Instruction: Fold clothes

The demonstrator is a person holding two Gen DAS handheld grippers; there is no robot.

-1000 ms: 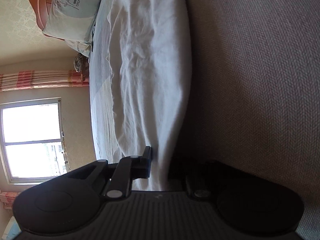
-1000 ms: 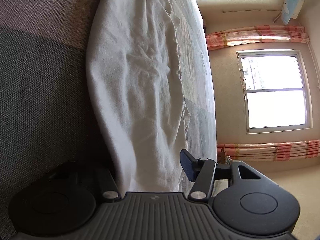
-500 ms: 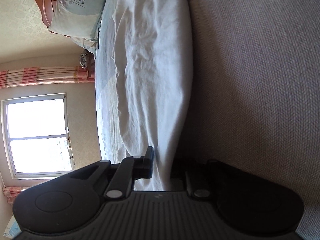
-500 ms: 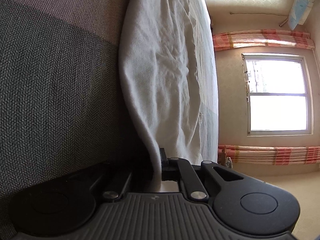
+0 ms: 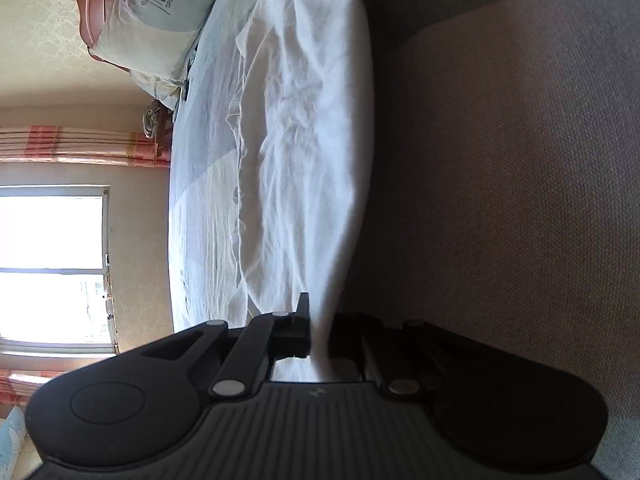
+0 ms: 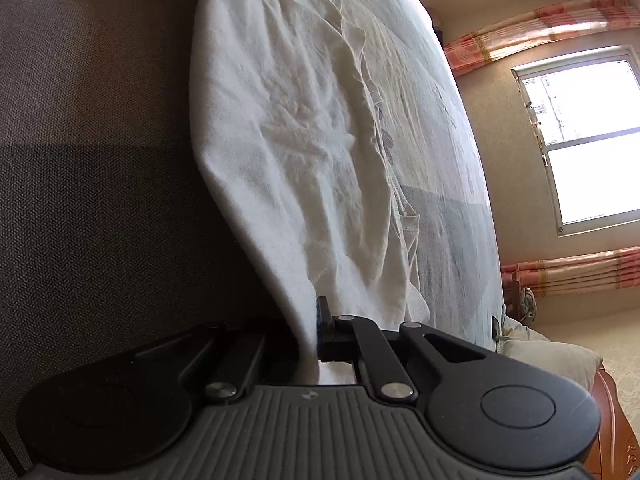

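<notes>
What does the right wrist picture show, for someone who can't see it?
The right hand-held gripper pinches the edge of a white cloth that lies crumpled on a bed. Brown woven fabric fills the left side. On the right are a bright window and pink striped curtains.

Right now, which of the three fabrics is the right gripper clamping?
The wrinkled white garment, its edge pinched in the right gripper; the pale bed sheet and brown woven fabric lie unheld.
</notes>
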